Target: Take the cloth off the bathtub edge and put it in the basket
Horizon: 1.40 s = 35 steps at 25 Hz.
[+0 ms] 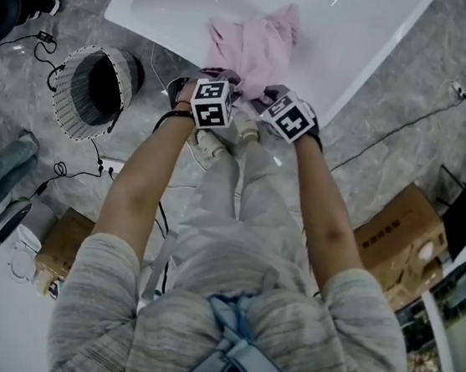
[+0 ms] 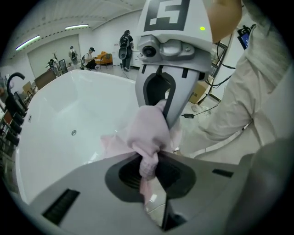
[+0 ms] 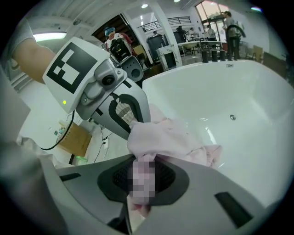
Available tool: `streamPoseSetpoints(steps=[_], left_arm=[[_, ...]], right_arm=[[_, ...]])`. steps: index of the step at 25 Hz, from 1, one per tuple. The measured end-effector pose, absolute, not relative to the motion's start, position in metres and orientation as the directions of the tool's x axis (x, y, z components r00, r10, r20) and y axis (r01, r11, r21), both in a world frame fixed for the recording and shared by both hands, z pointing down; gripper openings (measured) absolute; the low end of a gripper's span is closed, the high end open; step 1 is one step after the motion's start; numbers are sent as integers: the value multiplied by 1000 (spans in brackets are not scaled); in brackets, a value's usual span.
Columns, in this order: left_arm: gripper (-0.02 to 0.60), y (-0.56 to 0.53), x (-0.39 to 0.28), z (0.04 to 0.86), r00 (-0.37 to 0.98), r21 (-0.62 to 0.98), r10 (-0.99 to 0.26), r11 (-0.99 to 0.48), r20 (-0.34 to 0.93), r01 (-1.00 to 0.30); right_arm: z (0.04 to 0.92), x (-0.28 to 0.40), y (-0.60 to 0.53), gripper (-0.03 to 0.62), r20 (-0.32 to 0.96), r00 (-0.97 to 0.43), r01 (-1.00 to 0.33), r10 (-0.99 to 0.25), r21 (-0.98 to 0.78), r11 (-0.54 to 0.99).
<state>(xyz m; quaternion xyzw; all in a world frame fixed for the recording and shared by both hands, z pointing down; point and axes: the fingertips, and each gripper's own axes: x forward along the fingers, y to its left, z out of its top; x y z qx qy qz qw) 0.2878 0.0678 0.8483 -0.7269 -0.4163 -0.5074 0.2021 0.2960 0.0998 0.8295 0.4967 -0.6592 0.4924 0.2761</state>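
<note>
Tightly, the jaws of the left gripper pinch a fold of the pink cloth. The jaws of the right gripper pinch another fold just beside it, so the two grippers sit close together. The rest of the cloth lies bunched over the near edge of the white bathtub and spreads into the tub. On the grey floor to the person's left stands the wire basket, apart from the cloth. Cardboard boxes and cables lie around.
</note>
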Motion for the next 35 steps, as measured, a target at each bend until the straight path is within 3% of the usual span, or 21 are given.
streamPoseSetpoints(steps=[21, 35], left_arm=[[49, 21, 305, 684, 468, -24, 321, -805, 824, 593], [49, -47, 328, 536, 673, -205, 127, -898, 728, 390]], right_arm=[[675, 320, 56, 57, 775, -279, -960, -567, -239, 147], [529, 344, -16, 55, 629, -210, -977, -749, -101, 189]])
